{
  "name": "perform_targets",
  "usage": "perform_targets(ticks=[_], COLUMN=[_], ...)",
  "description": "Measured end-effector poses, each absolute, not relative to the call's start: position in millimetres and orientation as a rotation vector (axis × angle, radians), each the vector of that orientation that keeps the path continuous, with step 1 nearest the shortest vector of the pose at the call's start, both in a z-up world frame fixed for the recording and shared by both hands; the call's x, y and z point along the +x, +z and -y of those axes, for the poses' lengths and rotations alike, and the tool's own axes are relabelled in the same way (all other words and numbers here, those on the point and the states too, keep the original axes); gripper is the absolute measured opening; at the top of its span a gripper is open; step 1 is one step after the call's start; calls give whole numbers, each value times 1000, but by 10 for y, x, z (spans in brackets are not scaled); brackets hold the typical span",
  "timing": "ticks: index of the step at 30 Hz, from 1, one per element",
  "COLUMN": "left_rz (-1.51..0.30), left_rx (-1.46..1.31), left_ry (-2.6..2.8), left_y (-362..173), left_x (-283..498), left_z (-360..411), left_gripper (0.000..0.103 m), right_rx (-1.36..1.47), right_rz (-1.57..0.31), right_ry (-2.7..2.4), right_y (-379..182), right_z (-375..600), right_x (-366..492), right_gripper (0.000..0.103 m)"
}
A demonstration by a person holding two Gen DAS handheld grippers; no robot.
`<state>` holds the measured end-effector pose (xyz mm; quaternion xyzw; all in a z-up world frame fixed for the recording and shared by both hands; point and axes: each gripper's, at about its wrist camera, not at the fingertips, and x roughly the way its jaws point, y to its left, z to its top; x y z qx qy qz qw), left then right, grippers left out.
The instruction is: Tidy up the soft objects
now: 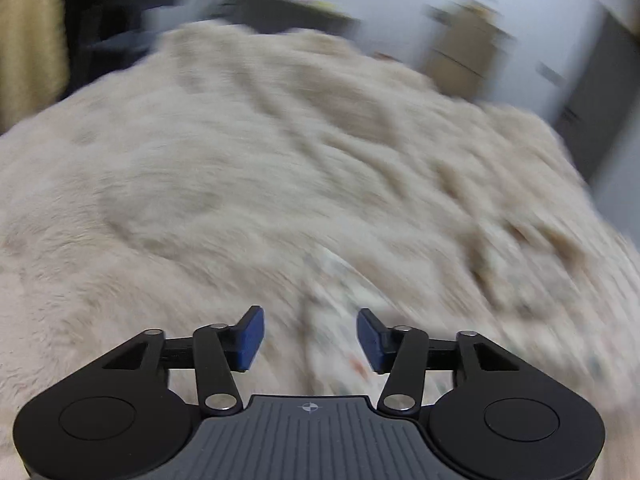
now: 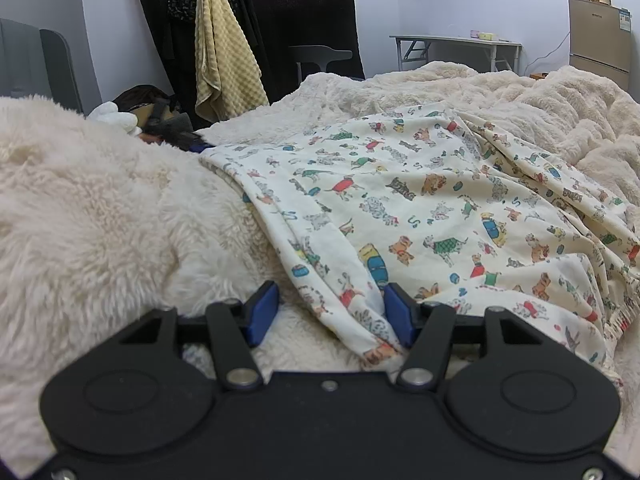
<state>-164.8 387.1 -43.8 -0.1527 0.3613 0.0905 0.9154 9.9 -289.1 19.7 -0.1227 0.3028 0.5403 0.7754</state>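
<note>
Two claws, both parted: left claw (image 1: 310,338) empty over fluffy cream blanket (image 1: 224,168), view blurred; right claw (image 2: 331,312) straddles the hem of dog-print cotton garment (image 2: 432,200) lying on the bed. Thin, limp, light; I'd pinch the bunched hem.
</note>
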Motion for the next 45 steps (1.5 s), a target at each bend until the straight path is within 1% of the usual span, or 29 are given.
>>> perform_targets(ticks=[1, 3, 6, 8, 9, 10, 11, 12, 13, 17, 19, 21, 22, 25, 26, 27, 29, 30, 31, 35, 40, 43, 45], left_rz=[-784, -872, -957, -964, -967, -981, -979, -973, -949, -771, -686, -682, -726, -890, -918, -903, -822, -756, -719, -618, -491, -466, -488], left_rx=[-251, -142, -140, -212, -230, -217, -177, -131, -106, -141, -242, -286, -285, -223, -217, -230, -263, -279, -267, -188, 81, 179, 214], left_ry=[157, 120, 103, 64, 43, 16, 13, 17, 24, 158, 206, 187, 173, 250, 275, 285, 273, 246, 208, 52, -289, -391, -403], left_y=[-423, -412, -487, -595, -665, -751, -769, -767, -720, -382, -253, -228, -266, -449, -479, -450, -308, -189, -88, 256, 664, 770, 744], left_x=[-1705, -1791, -1814, -1813, -1798, -1771, -1760, -1755, -1767, -2013, -2211, -2294, -2295, -2232, -2224, -2240, -2261, -2251, -2180, -1845, -1491, -1463, -1399], left_z=[-3771, -3601, -3573, -3614, -3612, -3573, -3527, -3482, -3466, -3746, -3979, -4039, -4030, -3970, -3976, -3984, -3958, -3912, -3803, -3318, -2073, -1591, -1419], left_gripper=[60, 60, 60, 60, 49, 22, 13, 13, 11, 11, 11, 12, 17, 19, 19, 19, 24, 30, 35, 36, 36, 37, 37], right_rx=[-266, -266, -267, -267, -267, -267, -267, -267, -268, -266, -267, -269, -270, -269, -272, -275, -277, -266, -258, -169, -141, -163, -187], right_rz=[-656, -656, -656, -655, -655, -655, -654, -654, -654, -655, -654, -653, -653, -654, -653, -652, -641, -634, -628, -598, -571, -546, -538], right_ry=[1169, 1169, 1169, 1170, 1170, 1169, 1168, 1168, 1167, 1165, 1165, 1163, 1163, 1162, 1161, 1160, 1160, 1162, 1164, 1153, 1216, 1251, 1238], right_y=[198, 198, 201, 204, 205, 203, 199, 195, 195, 196, 193, 196, 196, 198, 204, 211, 247, 276, 296, 415, 488, 538, 567], right_z=[2889, 2890, 2890, 2890, 2890, 2889, 2890, 2892, 2890, 2887, 2880, 2871, 2870, 2886, 2890, 2894, 2915, 2934, 2947, 2984, 2908, 2912, 2910], right_x=[97, 103, 99, 96, 96, 96, 99, 103, 103, 106, 108, 106, 107, 117, 115, 114, 110, 113, 115, 187, 138, 48, 8], right_gripper=[57, 57, 57, 57, 57, 58, 58, 58, 58, 58, 58, 58, 58, 58, 58, 58, 58, 58, 58, 58, 57, 57, 57])
